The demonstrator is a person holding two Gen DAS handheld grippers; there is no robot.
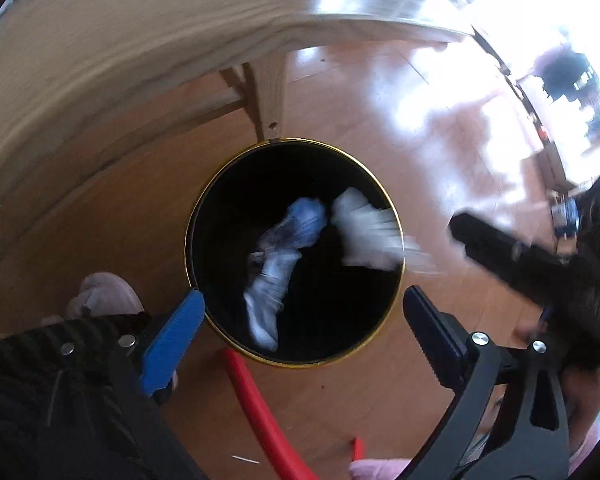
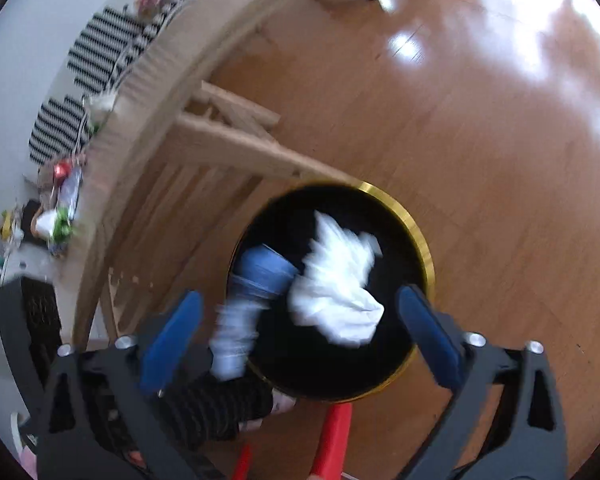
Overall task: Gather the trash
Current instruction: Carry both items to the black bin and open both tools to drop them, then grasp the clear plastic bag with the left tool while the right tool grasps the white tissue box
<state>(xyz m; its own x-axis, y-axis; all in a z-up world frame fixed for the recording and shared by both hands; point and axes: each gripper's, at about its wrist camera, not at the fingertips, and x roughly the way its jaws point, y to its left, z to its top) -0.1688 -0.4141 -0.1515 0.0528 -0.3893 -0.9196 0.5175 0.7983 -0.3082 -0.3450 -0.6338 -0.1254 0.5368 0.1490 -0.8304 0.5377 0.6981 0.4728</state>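
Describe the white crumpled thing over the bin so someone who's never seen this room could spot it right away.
Start at the pale wooden table and drop to the round black bin with a gold rim on the wooden floor beside its leg. In the bin's opening, two blurred pieces show; the white crumpled wad is the all-white one, right of the blue-and-white wrapper.

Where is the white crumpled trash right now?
In both wrist views the white wad is over the black bin's mouth, right of the blue-and-white piece, blurred and gripped by neither.

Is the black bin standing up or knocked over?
Standing up. The bin has its round gold rim facing upward on the floor, and blurred trash shows in its mouth.
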